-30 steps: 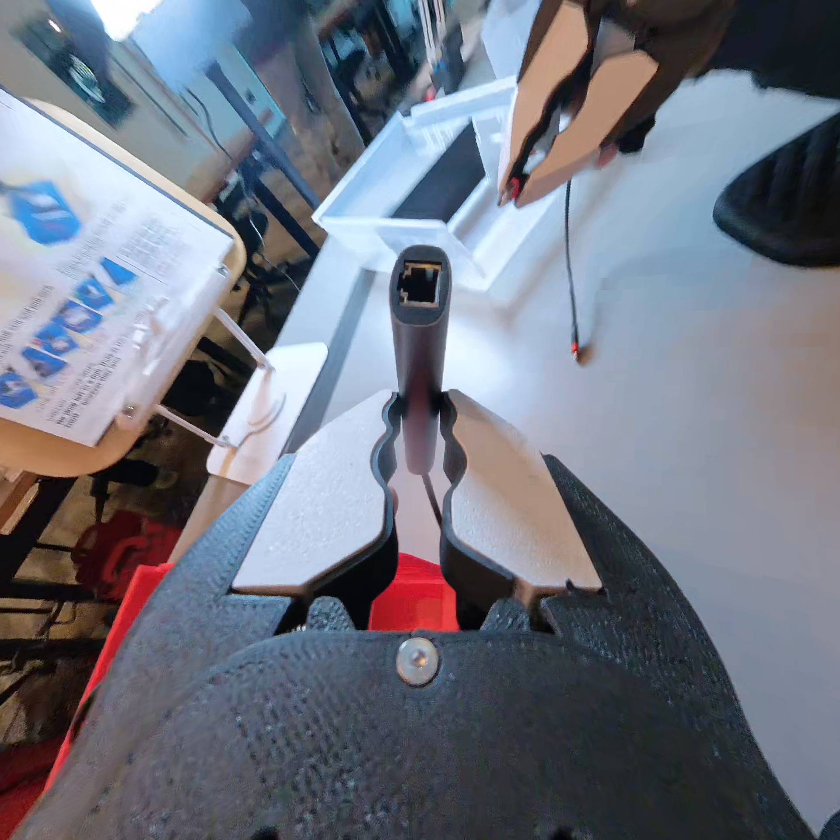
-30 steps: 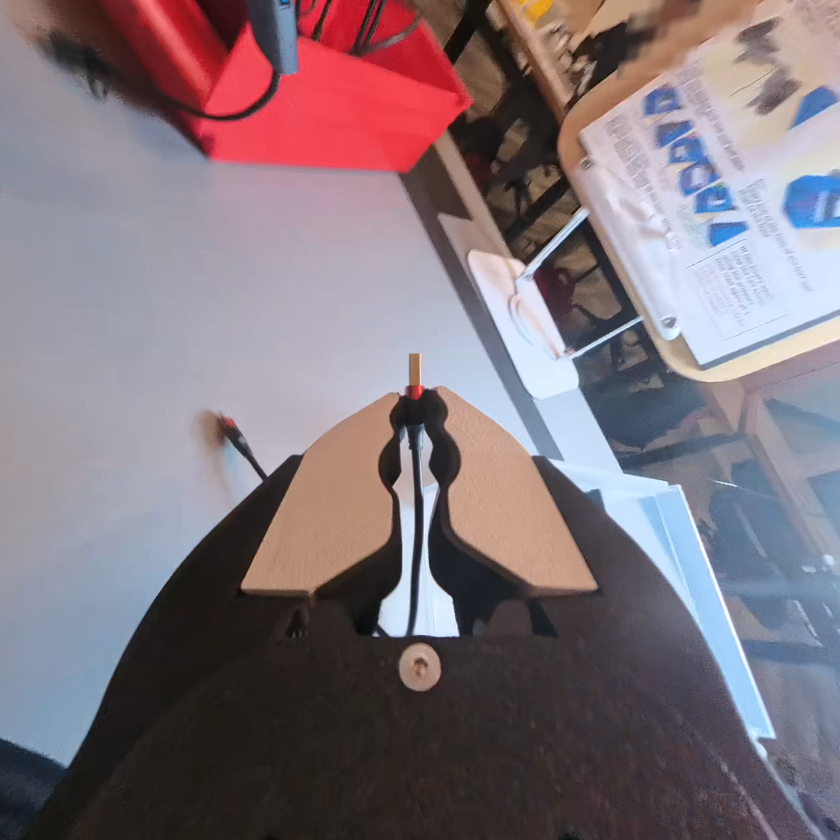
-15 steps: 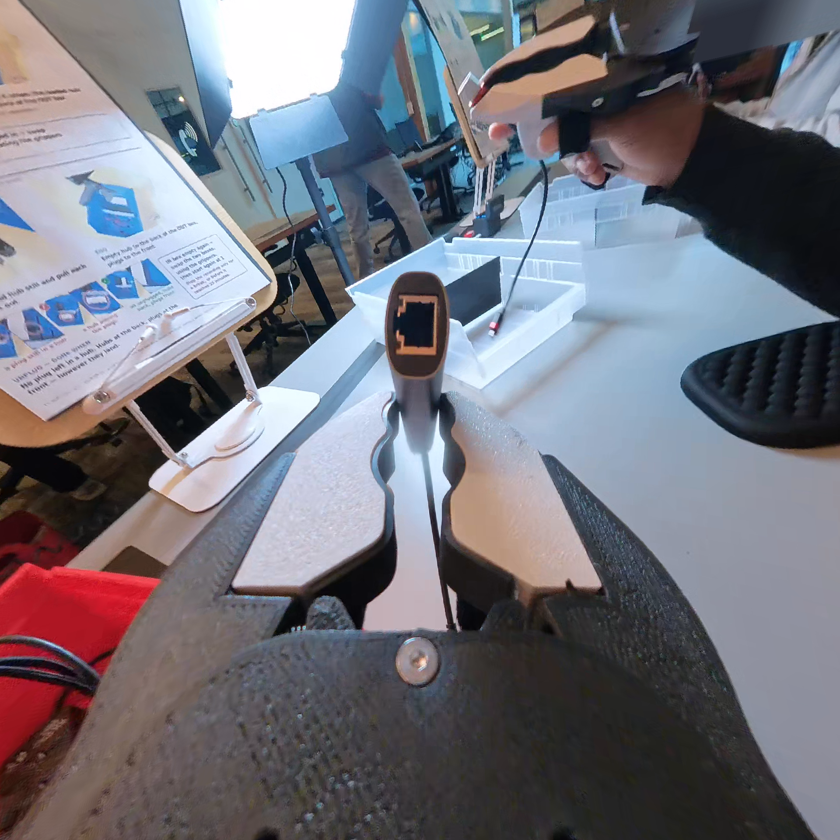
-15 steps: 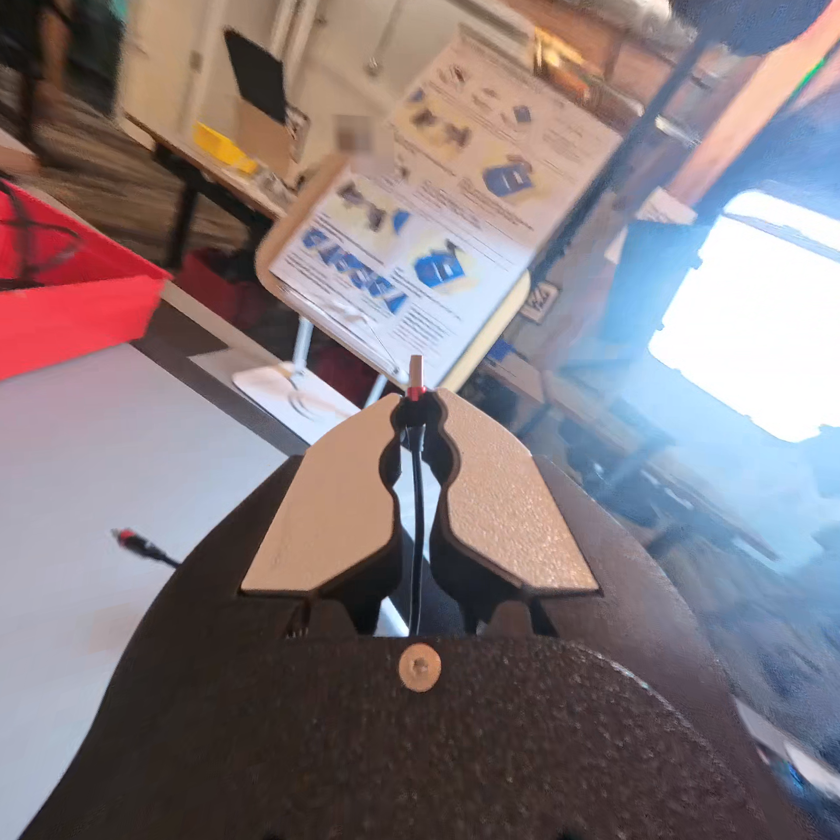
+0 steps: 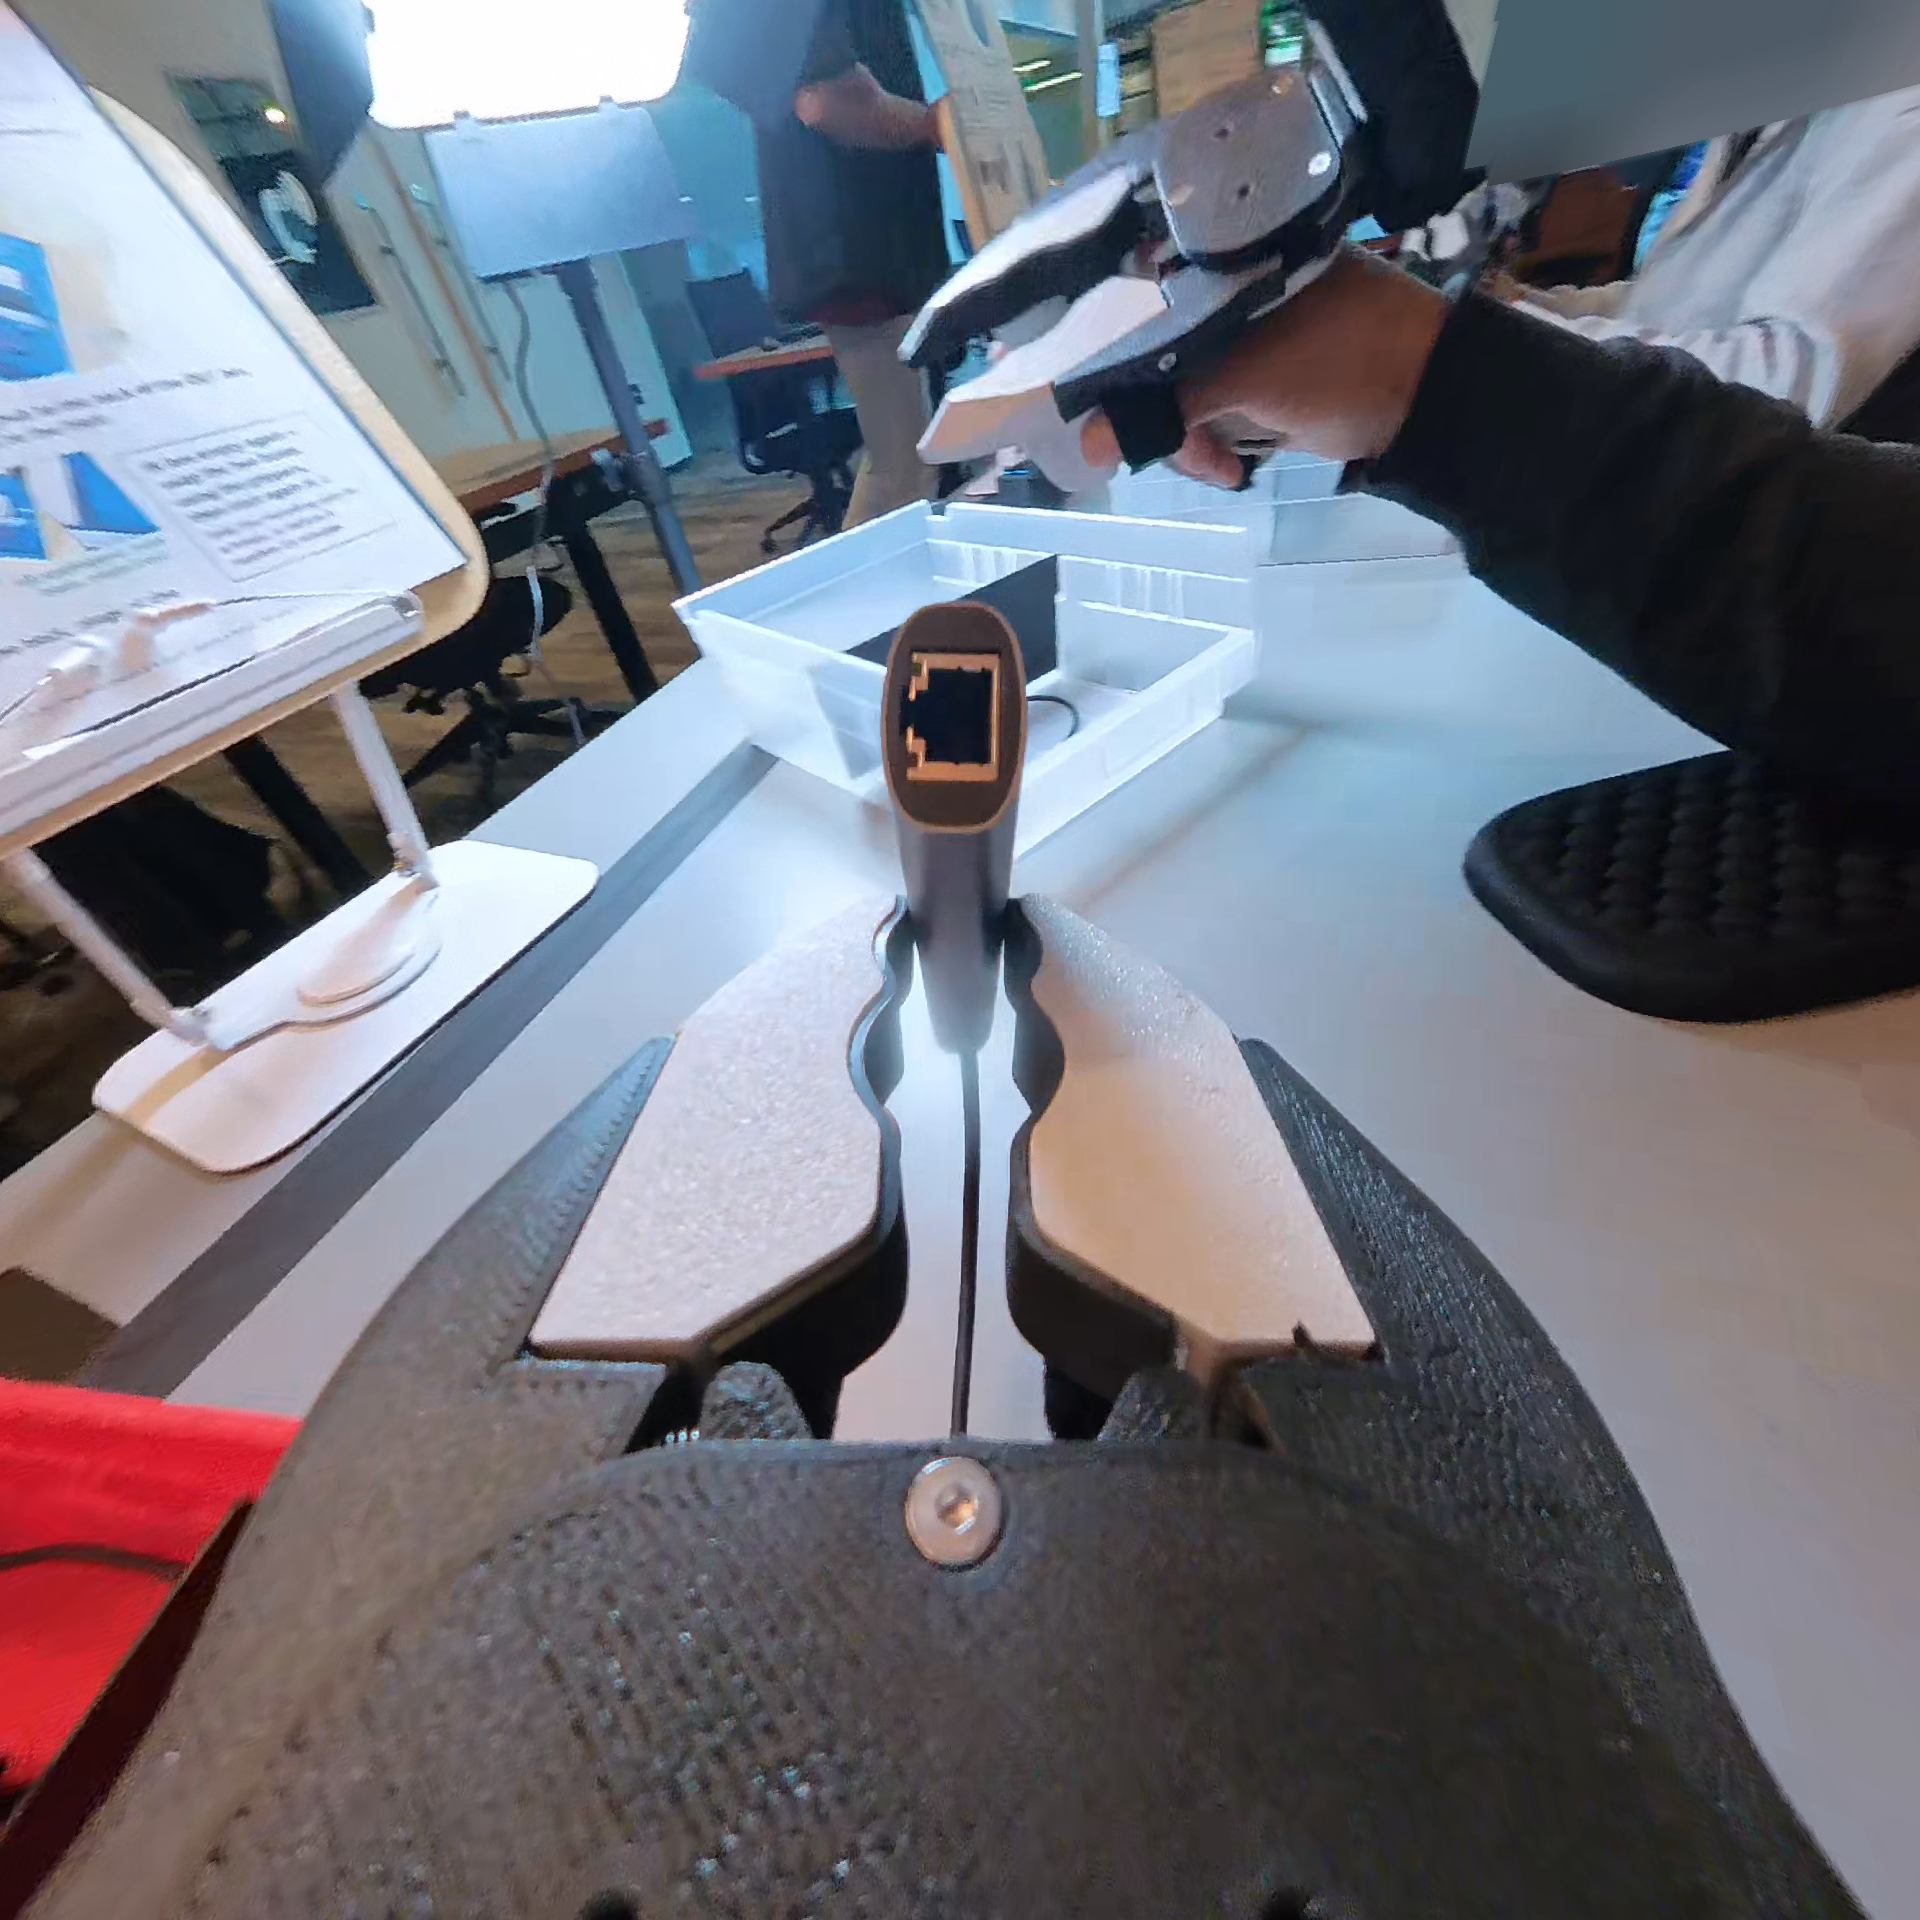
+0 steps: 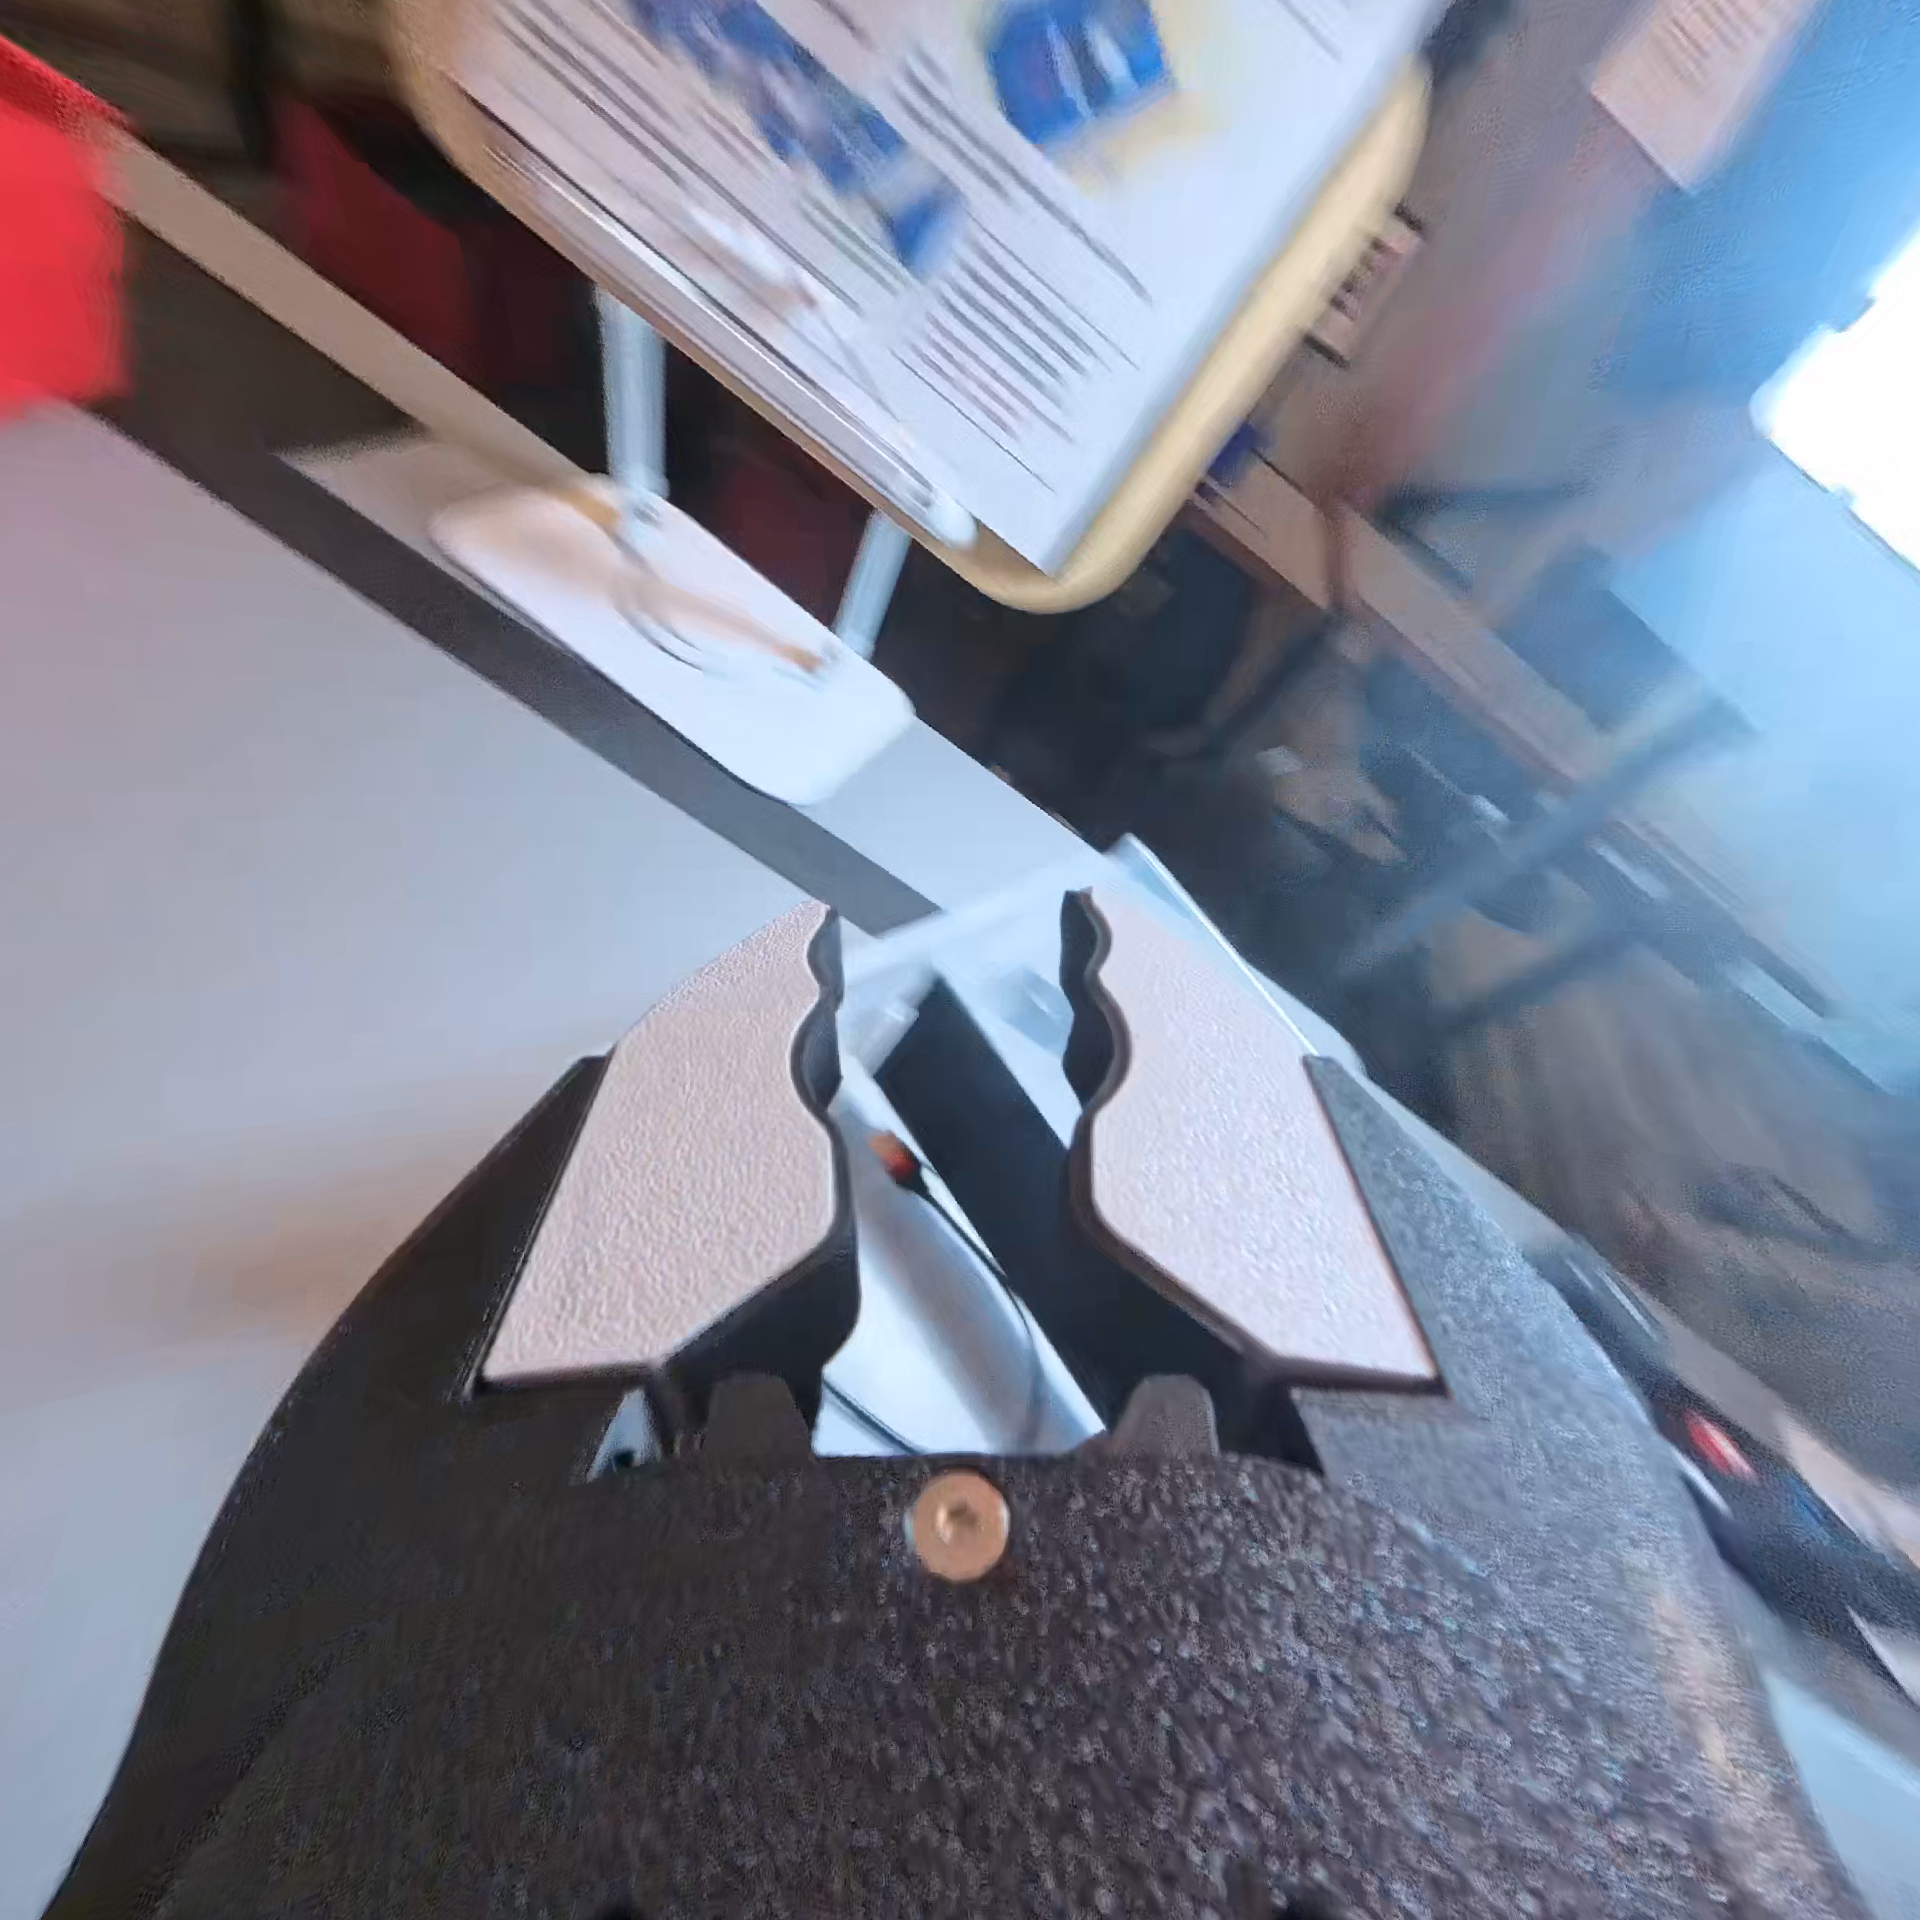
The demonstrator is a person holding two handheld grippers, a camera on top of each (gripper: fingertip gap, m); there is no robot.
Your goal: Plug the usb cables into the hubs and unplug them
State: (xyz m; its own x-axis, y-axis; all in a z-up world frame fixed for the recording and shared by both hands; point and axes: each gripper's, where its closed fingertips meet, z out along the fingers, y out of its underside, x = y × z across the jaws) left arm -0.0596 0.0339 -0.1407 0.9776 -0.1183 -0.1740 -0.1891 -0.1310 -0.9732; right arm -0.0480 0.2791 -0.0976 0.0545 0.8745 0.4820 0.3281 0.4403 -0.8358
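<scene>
Left gripper (image 5: 954,920): jaws clamped on the grey hub (image 5: 954,790), held upright with its square end port facing the camera and its thin black lead running back between the fingers. The hub is raised above the white counter (image 5: 1403,1195), whose surface around it is bare. Left of the hub, the counter's dark edge strip passes a white document stand (image 5: 343,997) at the rim. Beyond the hub sits the white tray (image 5: 790,623), holding a black block. Right gripper (image 6: 948,914): jaws spread wide, holding nothing, above the tray; a red-tipped usb cable (image 6: 894,1155) lies loose inside it. Right of the hub, a black padded rest (image 5: 1704,883) lies on the counter.
</scene>
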